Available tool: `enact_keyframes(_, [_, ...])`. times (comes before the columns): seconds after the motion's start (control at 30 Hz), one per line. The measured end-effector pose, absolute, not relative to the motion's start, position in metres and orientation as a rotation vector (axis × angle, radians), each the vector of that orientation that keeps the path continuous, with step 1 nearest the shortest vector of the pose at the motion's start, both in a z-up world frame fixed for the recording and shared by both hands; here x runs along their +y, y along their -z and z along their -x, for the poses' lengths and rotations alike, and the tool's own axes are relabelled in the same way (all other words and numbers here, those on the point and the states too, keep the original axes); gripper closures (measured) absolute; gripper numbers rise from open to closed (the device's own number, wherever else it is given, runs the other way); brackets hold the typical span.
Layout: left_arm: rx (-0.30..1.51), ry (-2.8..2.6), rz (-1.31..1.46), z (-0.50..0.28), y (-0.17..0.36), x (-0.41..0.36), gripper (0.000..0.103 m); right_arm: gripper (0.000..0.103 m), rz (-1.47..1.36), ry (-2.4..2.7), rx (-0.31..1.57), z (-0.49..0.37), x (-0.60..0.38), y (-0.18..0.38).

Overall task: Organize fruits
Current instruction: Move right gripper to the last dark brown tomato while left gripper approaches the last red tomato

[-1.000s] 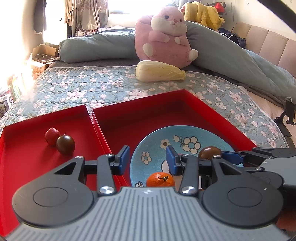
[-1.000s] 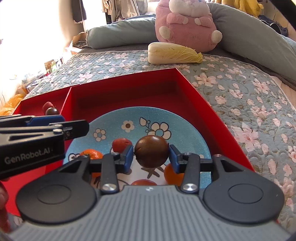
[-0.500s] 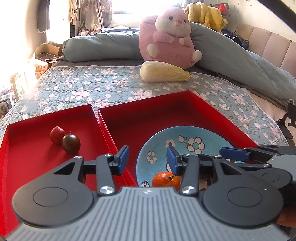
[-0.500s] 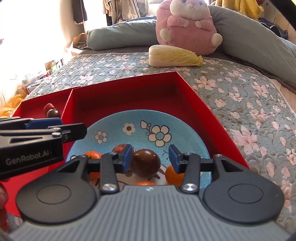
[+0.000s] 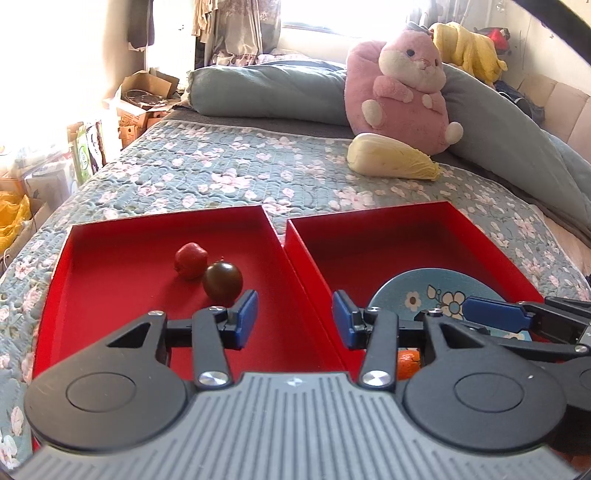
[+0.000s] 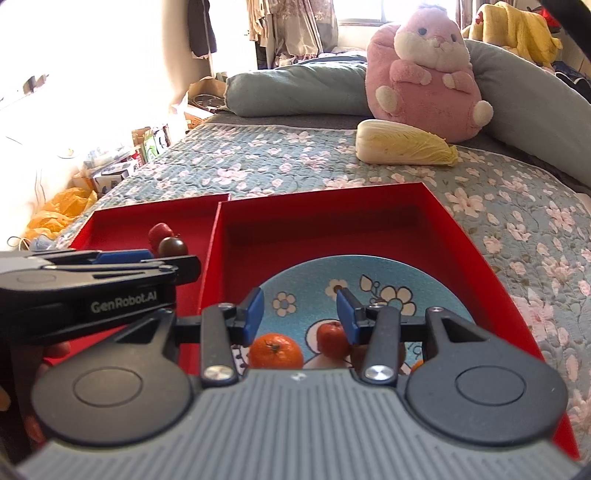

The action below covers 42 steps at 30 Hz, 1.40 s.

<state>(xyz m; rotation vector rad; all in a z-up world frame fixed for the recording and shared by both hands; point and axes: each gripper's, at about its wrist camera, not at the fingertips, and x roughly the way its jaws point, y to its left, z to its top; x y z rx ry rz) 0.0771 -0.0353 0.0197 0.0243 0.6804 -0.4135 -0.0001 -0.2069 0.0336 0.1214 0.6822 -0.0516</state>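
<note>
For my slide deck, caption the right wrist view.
Open right claw above a floral plate of fruit inside a red tray.

A home bedroom is shown — a bed (image 5: 229, 173) covered with a floral quilt, a rolled grey duvet (image 5: 266, 92) and a pink plush rabbit (image 5: 402, 92) laid at its head. Clothes (image 6: 291, 26) are hung by the sunlit window, and cardboard boxes (image 5: 140, 103) are stacked beside the bed.

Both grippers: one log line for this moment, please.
left gripper: open, empty | right gripper: open, empty, above plate | left tray: two fruits
</note>
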Motion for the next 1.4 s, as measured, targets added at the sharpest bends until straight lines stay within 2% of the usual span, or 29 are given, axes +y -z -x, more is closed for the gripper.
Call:
enact_keyframes(0.57, [0.747,0.209,0.065,-0.12,-0.001,0.056,0.052,0.057,-0.071,-0.13,0.675,-0.026,-0.138,-0.039])
enact_keyframes(1.1, [0.774,0.273,0.14,-0.192,0.015,0.058,0.052,0.057,-0.09,-0.146,0.761,-0.088,-0.104,-0.006])
enact_keyframes(1.2, [0.784,0.296,0.126,-0.201,0.02,0.052,0.052,0.054,-0.067,-0.134,0.745,-0.098,-0.1,-0.003])
enact_keyframes(1.4, [0.786,0.298,0.165,-0.216,0.022,0.054,0.052,0.054,-0.073,-0.115,0.735,-0.118,-0.099,-0.003])
